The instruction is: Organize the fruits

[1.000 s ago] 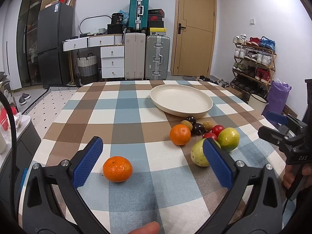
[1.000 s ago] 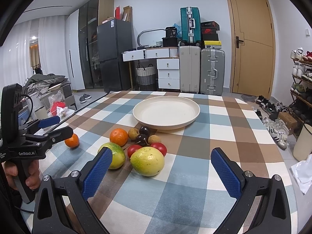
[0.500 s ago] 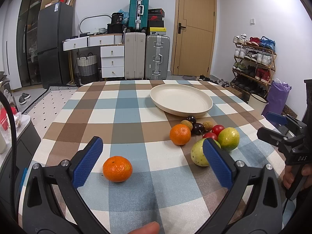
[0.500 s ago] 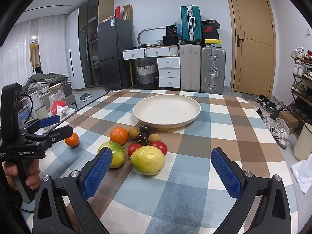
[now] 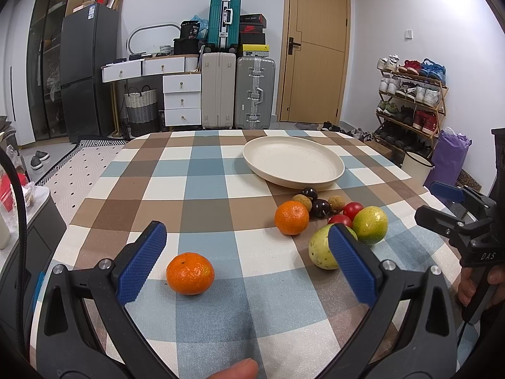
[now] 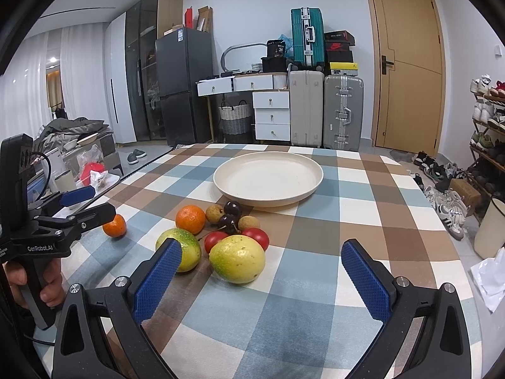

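Note:
A checked table holds an empty cream plate [image 5: 293,162] [image 6: 268,178] at the far side. In front of it lies a cluster: an orange [image 5: 291,218] [image 6: 190,219], a green-yellow citrus [image 5: 370,225] [image 6: 180,249], a yellow fruit [image 5: 320,248] [image 6: 237,259], two red tomatoes [image 5: 353,210] [image 6: 259,236], dark cherries [image 5: 319,207] [image 6: 233,208] and brown longans [image 6: 214,214]. A second orange [image 5: 190,273] [image 6: 115,225] lies apart on the left. My left gripper [image 5: 246,265] is open, the lone orange just ahead between its fingers. My right gripper [image 6: 258,274] is open, just short of the yellow fruit.
The table's edges [image 6: 454,252] drop to the floor on the right and left. Suitcases [image 5: 236,91], drawers, a fridge [image 5: 85,69], a door and a shoe rack [image 5: 410,94] stand behind. A side table with clutter [image 6: 91,170] is at the left.

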A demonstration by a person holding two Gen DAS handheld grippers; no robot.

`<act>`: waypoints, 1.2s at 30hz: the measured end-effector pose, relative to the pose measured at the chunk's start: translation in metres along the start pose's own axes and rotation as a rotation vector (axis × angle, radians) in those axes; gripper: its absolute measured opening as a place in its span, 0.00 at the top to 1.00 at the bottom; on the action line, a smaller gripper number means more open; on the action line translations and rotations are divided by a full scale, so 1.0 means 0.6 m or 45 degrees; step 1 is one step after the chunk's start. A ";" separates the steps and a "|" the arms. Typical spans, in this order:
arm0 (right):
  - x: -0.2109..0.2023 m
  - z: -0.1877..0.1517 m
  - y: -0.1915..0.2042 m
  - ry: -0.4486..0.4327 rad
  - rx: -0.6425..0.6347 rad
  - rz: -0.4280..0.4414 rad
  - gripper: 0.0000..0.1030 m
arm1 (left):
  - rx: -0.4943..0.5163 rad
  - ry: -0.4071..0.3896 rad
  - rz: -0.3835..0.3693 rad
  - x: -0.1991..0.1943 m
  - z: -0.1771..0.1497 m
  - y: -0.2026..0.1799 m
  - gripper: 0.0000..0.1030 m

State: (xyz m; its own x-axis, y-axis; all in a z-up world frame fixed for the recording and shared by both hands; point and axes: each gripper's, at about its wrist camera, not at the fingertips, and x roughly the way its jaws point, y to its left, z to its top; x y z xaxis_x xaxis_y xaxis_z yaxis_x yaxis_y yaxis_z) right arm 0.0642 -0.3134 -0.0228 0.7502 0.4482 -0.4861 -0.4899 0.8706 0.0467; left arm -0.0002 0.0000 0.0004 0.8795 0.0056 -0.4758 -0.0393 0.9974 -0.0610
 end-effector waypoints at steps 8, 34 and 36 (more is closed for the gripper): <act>0.004 0.000 0.002 0.017 -0.004 -0.002 0.00 | 0.007 -0.002 0.007 -0.002 -0.001 -0.002 0.01; 0.085 0.019 0.008 0.330 0.054 0.067 0.00 | -0.125 0.231 0.163 0.014 -0.021 0.073 0.01; 0.090 0.019 0.008 0.340 0.060 0.075 0.00 | -0.130 0.271 0.160 0.028 -0.021 0.078 0.01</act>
State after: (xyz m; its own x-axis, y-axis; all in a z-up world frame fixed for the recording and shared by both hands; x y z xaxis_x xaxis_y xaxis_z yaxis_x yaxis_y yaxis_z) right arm 0.1074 -0.2830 -0.0386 0.5746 0.4341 -0.6938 -0.5032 0.8560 0.1188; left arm 0.0067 0.0461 -0.0218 0.7454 0.1029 -0.6586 -0.1992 0.9772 -0.0728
